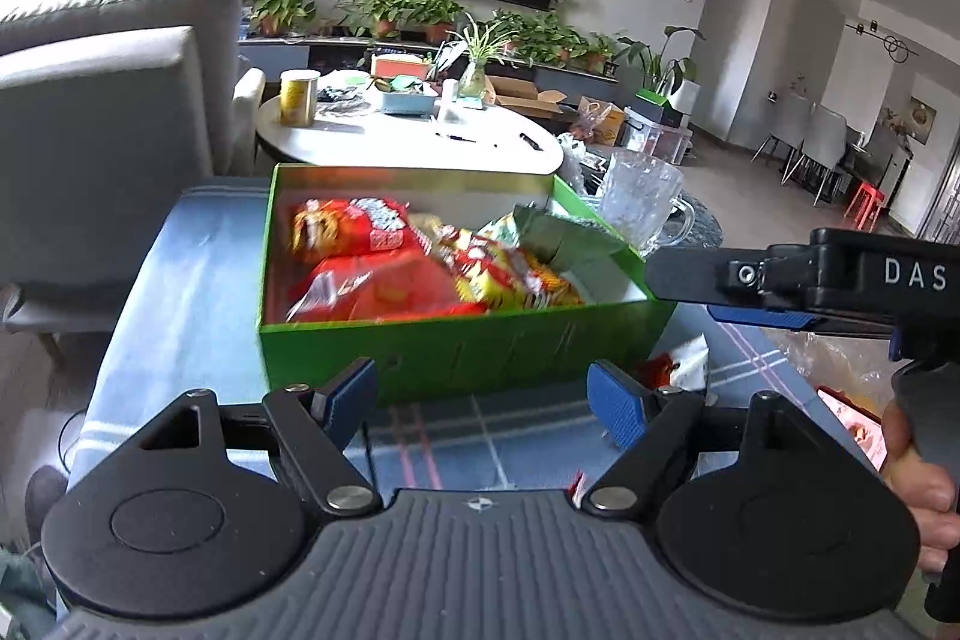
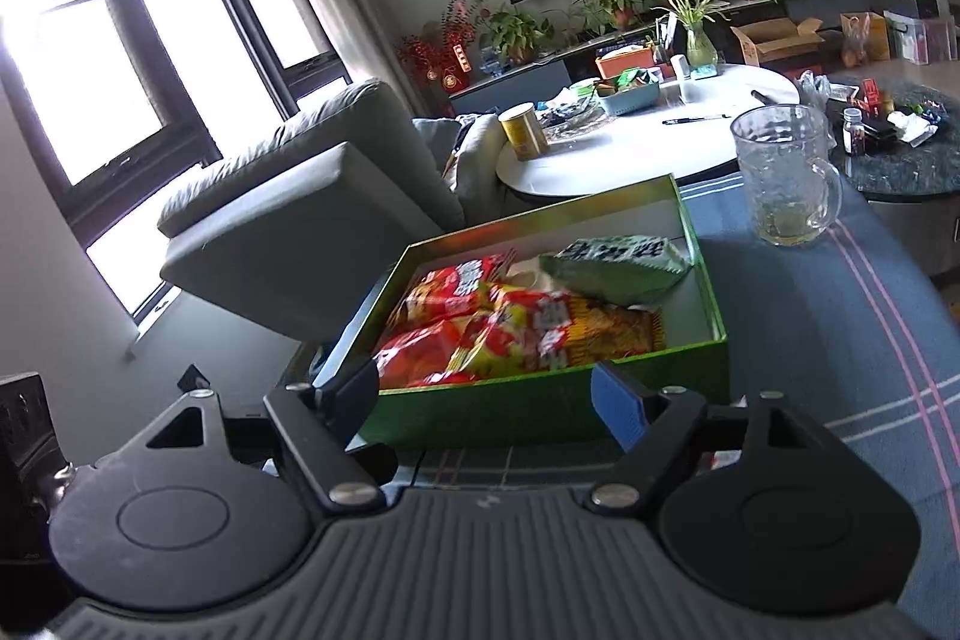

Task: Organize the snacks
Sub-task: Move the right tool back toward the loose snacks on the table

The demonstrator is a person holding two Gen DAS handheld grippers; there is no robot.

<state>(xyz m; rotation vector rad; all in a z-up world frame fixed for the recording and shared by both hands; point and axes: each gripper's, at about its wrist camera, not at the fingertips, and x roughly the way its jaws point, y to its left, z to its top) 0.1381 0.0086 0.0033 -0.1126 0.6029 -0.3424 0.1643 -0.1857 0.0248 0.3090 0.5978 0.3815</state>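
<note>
**Ana:** Snacks first: where do they lie? Most packets sit in the green box point(image 1: 456, 358) just ahead of the left tongs point(image 1: 489, 400): red packets point(image 1: 360, 256) toward the far left, a yellow-and-red packet point(image 2: 570, 334) in the middle, a pale green packet point(image 2: 618, 262) toward the far right corner.

**Ben:** And both tongs are empty. The left pair stands spread with only desk cloth point(image 1: 198, 268) between the pads. The right tongs point(image 2: 486, 400) are spread too, nothing pinched, hanging just short of the box's near wall.

**Ana:** So the step in hand, I judge, is fetching the next loose packet. Something red and white point(image 1: 678, 364) lies on the desk to the right of the left tongs, beside the box's near right corner. It's blurred, so I can't say what it is.

**Ben:** If it's a snack, I'd take it by a flat edge with the right tongs, lift it clear of the box wall, then lower it into the bare patch at the box's right side.

**Ana:** Mind the glass mug point(image 2: 786, 178) beyond the box on the right. Swing low and keep away from it.
</note>
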